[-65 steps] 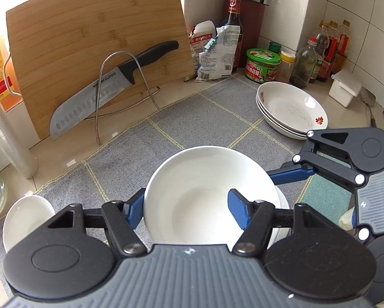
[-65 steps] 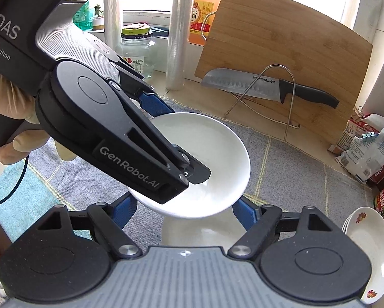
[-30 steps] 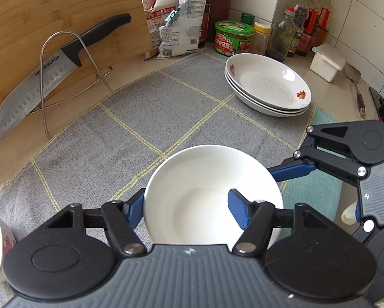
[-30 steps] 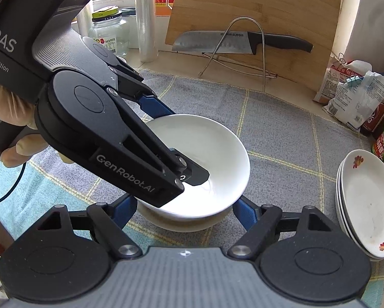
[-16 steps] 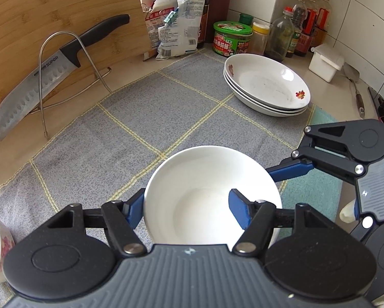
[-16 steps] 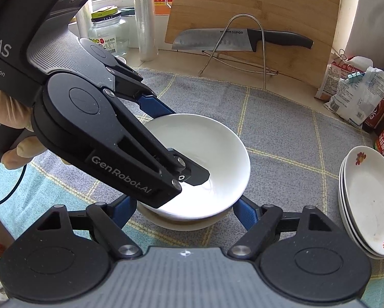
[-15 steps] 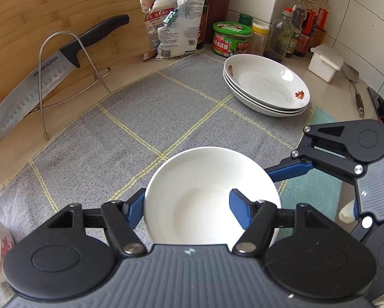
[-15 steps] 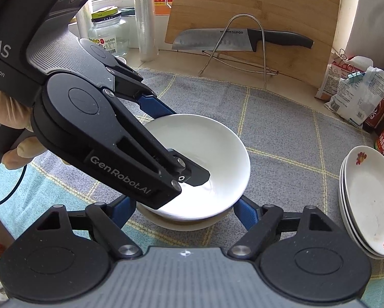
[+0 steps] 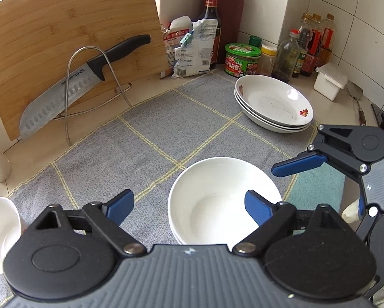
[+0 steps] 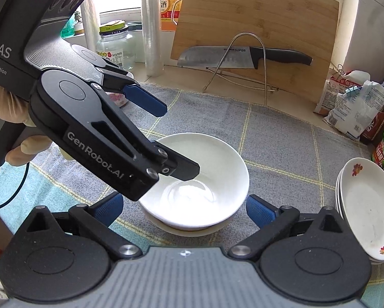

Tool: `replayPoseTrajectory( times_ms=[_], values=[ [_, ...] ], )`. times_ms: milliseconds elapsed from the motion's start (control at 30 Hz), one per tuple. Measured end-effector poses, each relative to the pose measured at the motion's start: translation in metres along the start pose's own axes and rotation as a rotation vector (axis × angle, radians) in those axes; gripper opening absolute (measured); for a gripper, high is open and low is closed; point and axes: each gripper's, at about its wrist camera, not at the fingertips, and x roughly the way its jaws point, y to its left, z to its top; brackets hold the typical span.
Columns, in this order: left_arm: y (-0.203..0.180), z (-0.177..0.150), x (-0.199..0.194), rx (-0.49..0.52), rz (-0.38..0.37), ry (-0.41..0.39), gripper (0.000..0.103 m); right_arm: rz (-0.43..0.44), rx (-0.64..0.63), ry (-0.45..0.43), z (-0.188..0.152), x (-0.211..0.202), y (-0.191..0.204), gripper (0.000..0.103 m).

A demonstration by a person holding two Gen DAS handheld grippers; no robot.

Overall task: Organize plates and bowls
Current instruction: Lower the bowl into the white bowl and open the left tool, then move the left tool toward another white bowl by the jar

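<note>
Left wrist view: left claw [image 9: 189, 204] spread, one finger inside the stacked white bowls [image 9: 224, 201] on the grey cloth [image 9: 150, 133]; right claw [image 10: 183, 209] spread, straddling them without contact.

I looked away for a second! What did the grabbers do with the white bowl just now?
The left gripper opened and let go of the white bowl, which now sits nested on another bowl on the grey cloth. The right gripper opened wider too. The stack of plates, the knife and the cutting board stayed put.
</note>
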Motion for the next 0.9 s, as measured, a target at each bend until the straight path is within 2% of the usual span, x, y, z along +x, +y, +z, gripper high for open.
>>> replayPoseTrajectory(
  times_ms=[400,733,900],
  values=[
    [0.04,-0.037,-0.034,-0.149,0.109,-0.023,0.093,0.004,-0.043,-0.063,0.013,-0.006,0.017,0.103],
    [0.096,-0.059,-0.066,-0.208,0.244,-0.021,0.093,0.045,-0.142,-0.095,0.042,0.011,0.063,0.103],
    [0.124,-0.063,-0.076,-0.24,0.284,-0.029,0.093,0.066,-0.19,-0.111,0.058,0.025,0.085,0.103]
  ],
)
